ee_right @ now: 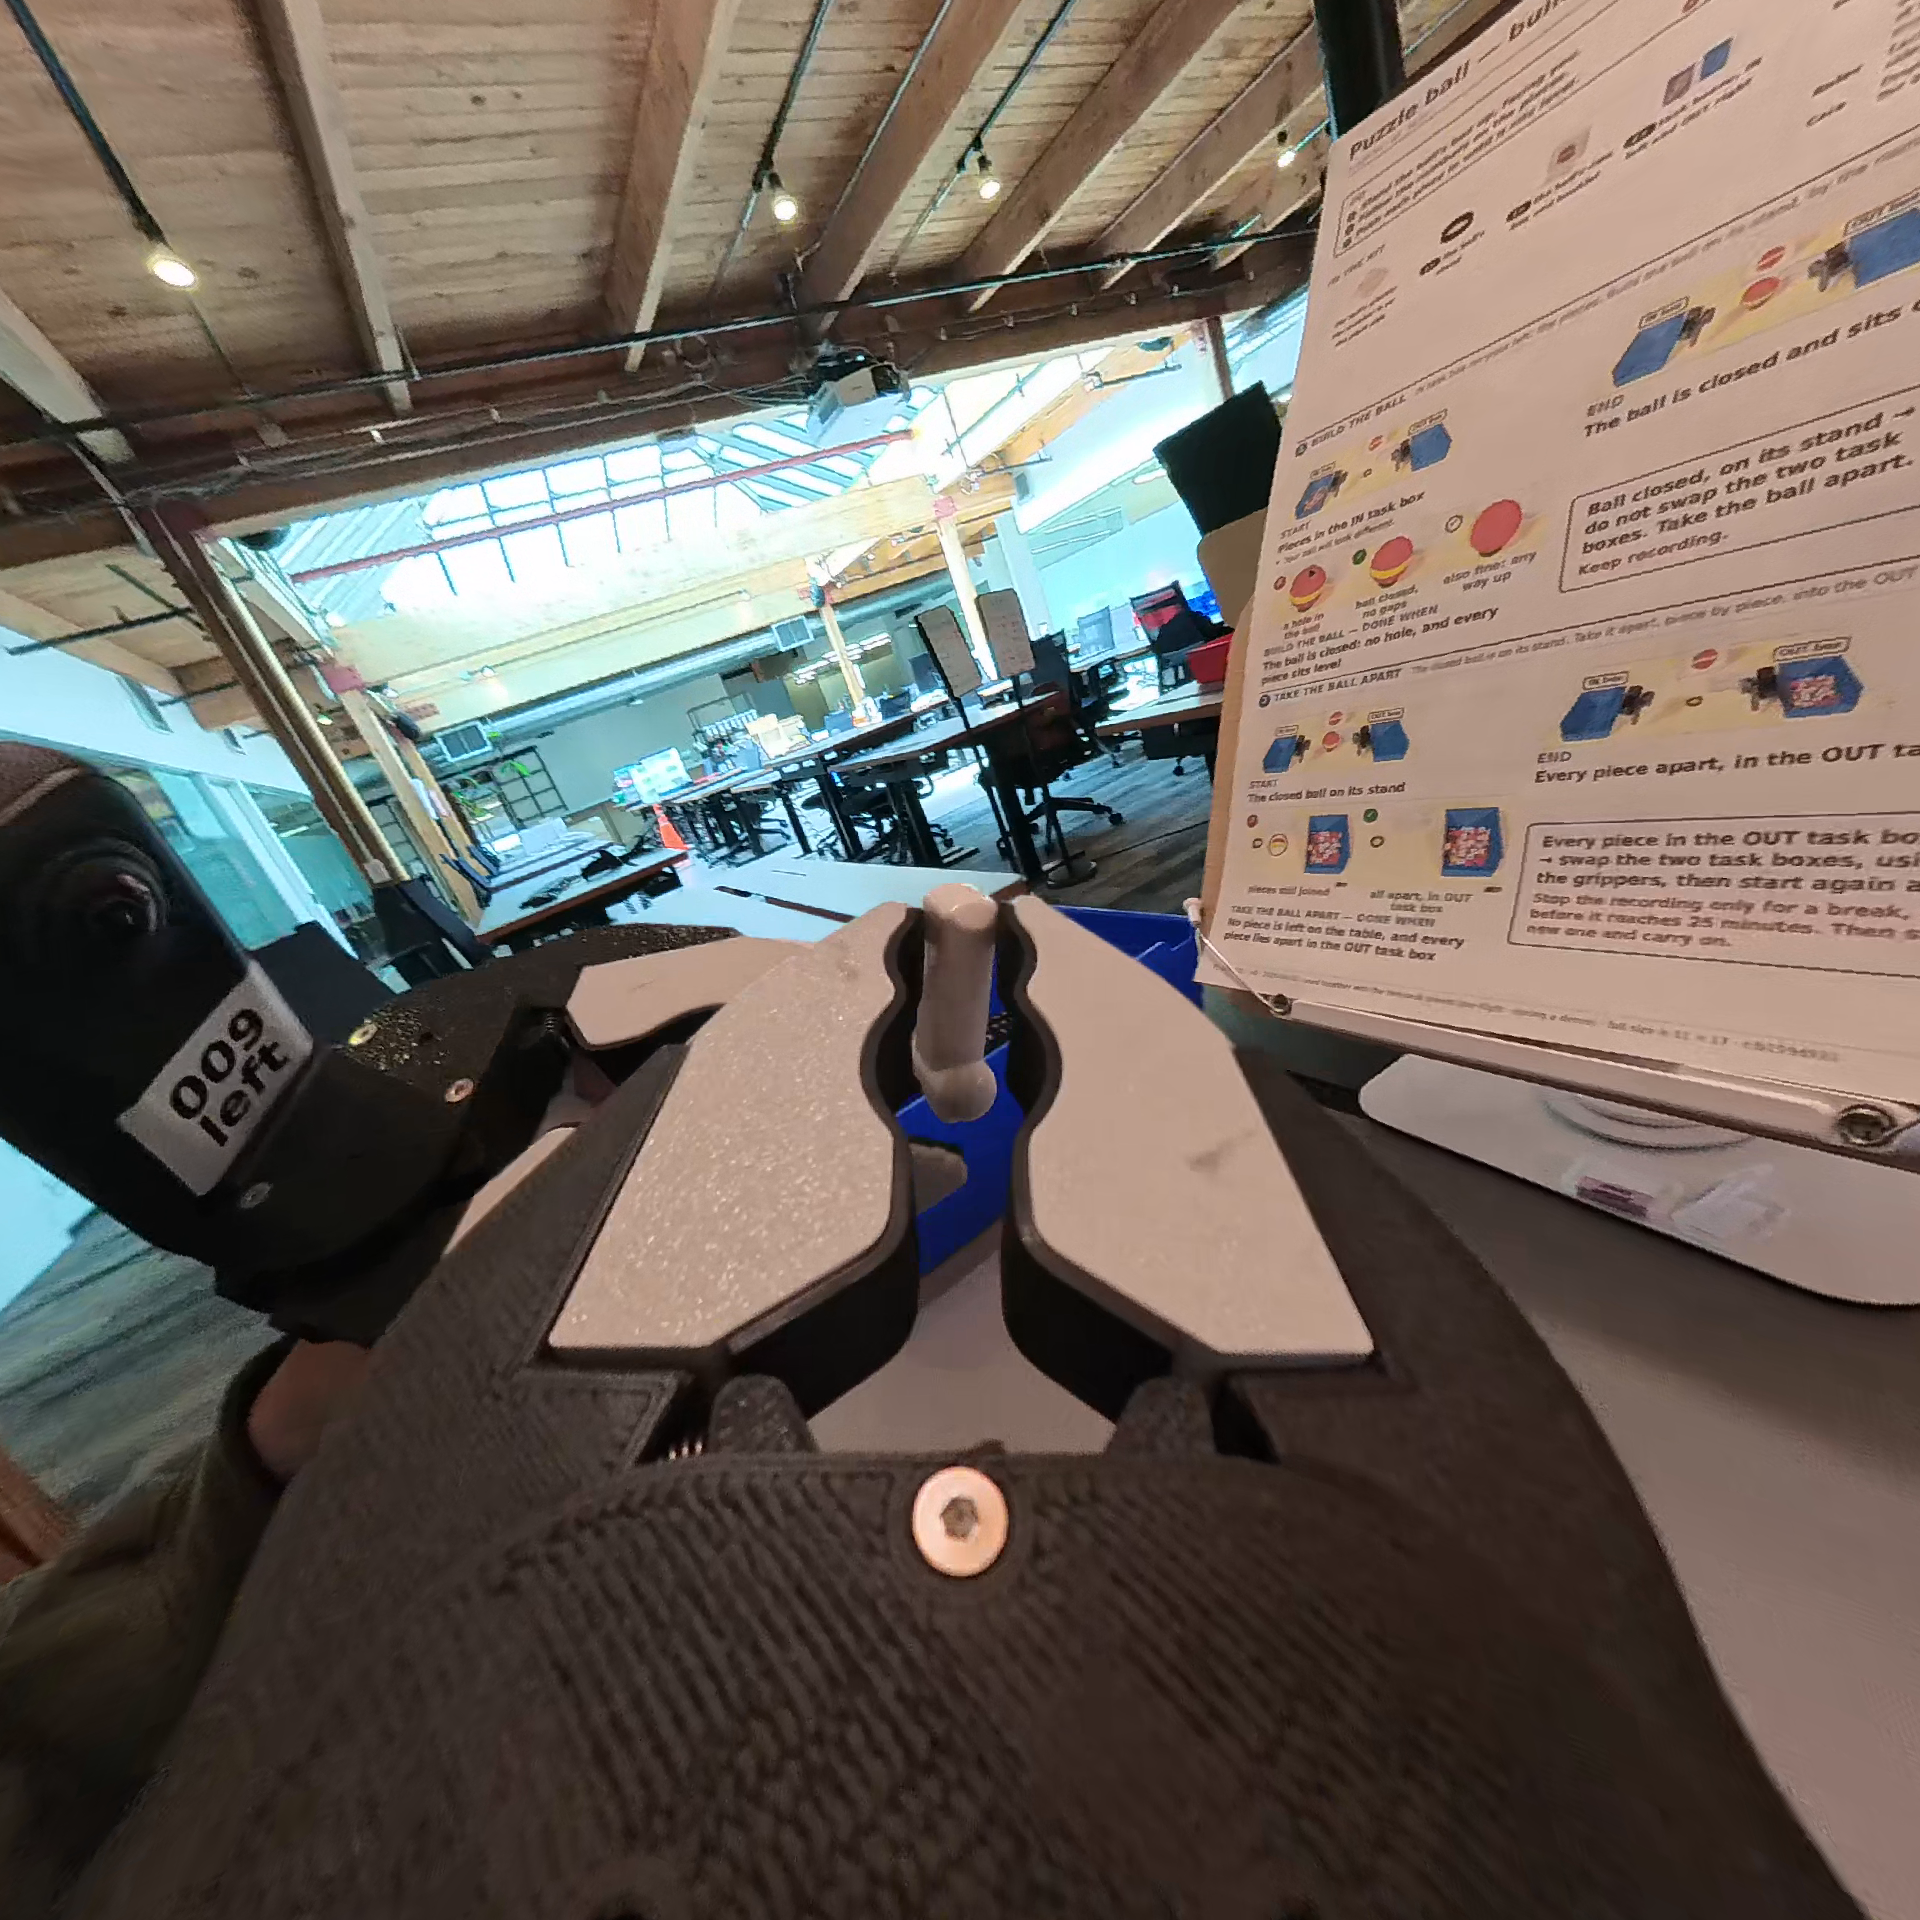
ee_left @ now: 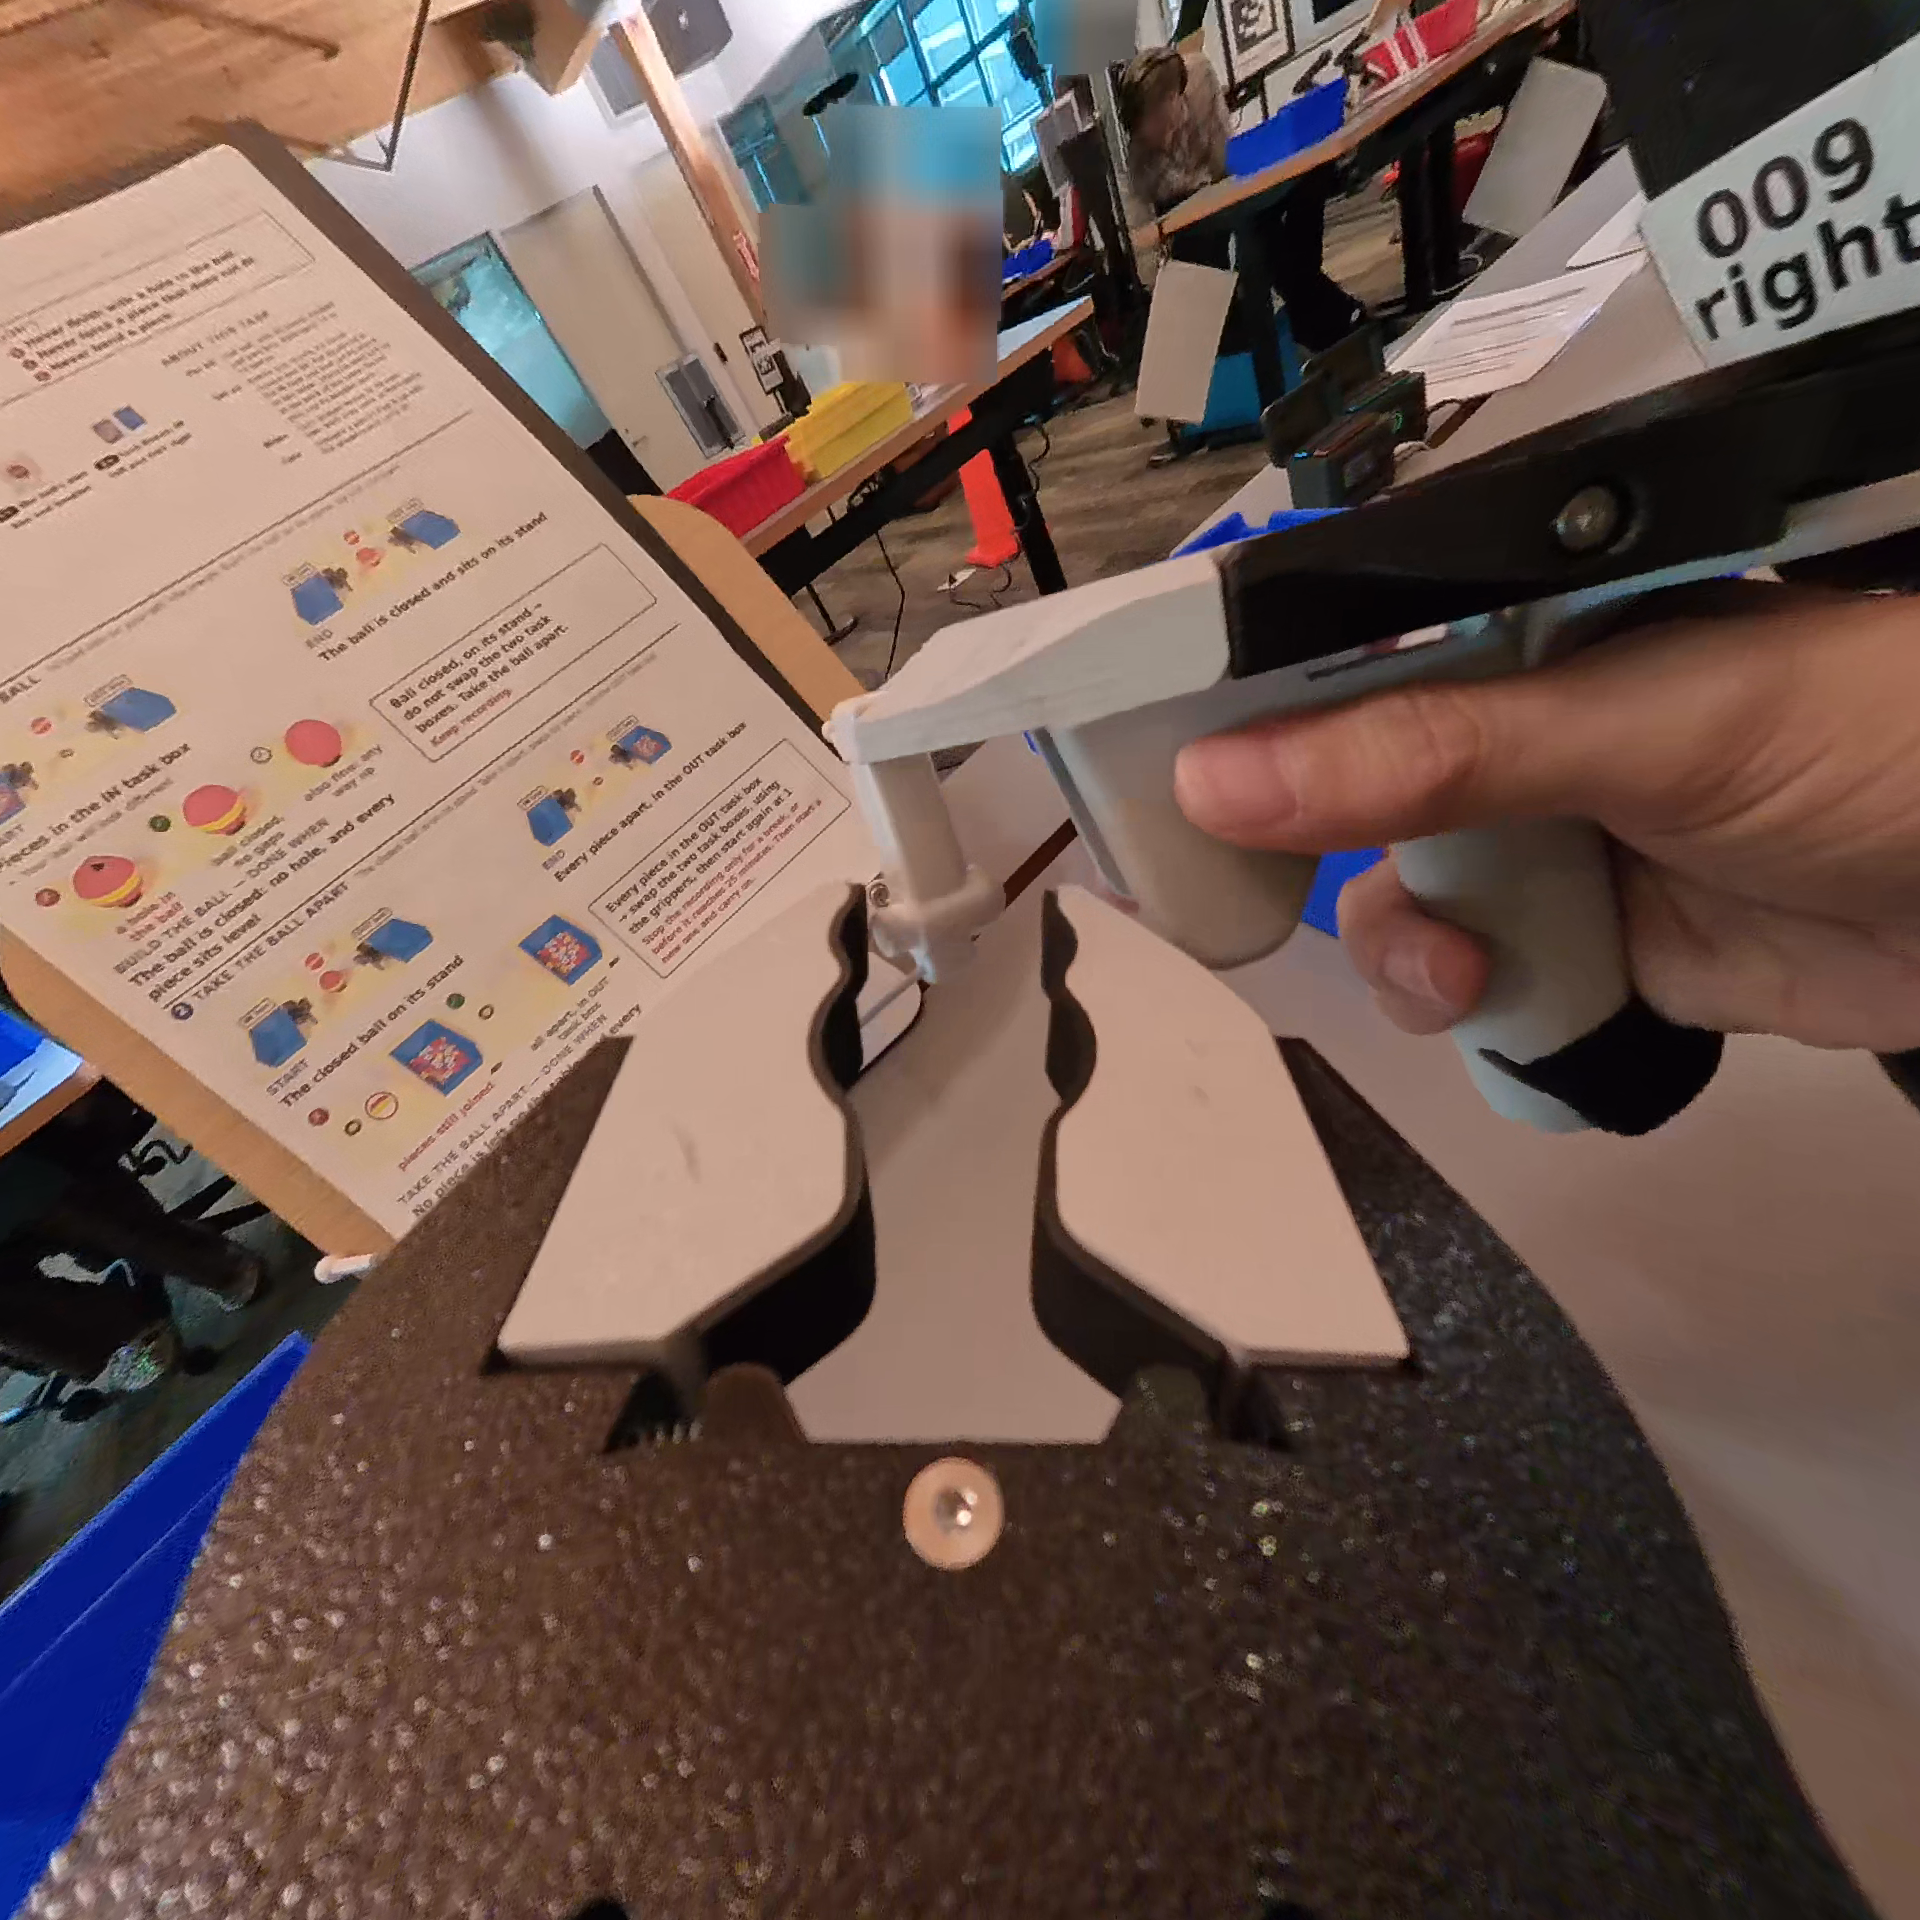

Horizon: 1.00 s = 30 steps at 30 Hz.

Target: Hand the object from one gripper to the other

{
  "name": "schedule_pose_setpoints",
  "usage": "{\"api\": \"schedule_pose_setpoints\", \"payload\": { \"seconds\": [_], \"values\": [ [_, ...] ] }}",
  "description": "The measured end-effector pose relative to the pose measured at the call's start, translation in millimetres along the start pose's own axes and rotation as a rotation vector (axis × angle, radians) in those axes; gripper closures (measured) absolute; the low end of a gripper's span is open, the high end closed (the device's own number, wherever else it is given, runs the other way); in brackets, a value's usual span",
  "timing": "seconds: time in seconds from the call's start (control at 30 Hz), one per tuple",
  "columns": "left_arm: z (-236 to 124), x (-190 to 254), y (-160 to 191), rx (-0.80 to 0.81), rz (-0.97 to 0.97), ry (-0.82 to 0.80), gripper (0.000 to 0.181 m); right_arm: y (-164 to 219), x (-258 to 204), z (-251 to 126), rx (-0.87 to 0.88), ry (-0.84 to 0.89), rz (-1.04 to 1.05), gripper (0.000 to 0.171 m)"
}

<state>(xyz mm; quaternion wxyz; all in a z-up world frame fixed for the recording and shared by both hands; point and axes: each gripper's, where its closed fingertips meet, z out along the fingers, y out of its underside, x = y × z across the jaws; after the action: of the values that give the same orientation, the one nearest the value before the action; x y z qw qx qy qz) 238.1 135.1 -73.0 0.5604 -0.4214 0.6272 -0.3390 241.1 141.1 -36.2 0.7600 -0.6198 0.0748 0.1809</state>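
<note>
While the left gripper (ee_left: 951,925) is gaping with nothing between its fingers, the right gripper (ee_right: 954,997) is pinching the grey peg (ee_right: 951,1003), seemingly light, stiff, slippery plastic; its exposed rounded end looks best for grasping.

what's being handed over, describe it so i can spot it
Start at the big instruction sheet propped on the right, then drop left to the right tool in front of the blue bin. Pinched between its tips is a small pale grey peg, the only slim rod there, ending in a rounded knob.
</note>
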Motion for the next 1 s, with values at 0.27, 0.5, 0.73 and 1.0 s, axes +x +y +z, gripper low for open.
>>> {"api": "schedule_pose_setpoints", "payload": {
  "seconds": [0.27,0.5,0.73,1.0],
  "values": [
    [-2,2,8,-0.029,0.074,0.083,0.161,4,-9,-2,-0.054,-0.089,-0.106,0.159],
    [-45,38,32,-0.065,0.095,0.627,0.161,33,-39,-32,-0.287,-0.399,-0.483,0.131],
    [-84,68,49,-0.07,0.154,0.953,0.161,73,-69,-54,-0.45,-0.649,-0.638,0.135],
    [-87,76,55,-0.106,0.195,0.995,0.161,95,-79,-59,-0.574,-0.75,-0.592,0.155]
  ]
}}
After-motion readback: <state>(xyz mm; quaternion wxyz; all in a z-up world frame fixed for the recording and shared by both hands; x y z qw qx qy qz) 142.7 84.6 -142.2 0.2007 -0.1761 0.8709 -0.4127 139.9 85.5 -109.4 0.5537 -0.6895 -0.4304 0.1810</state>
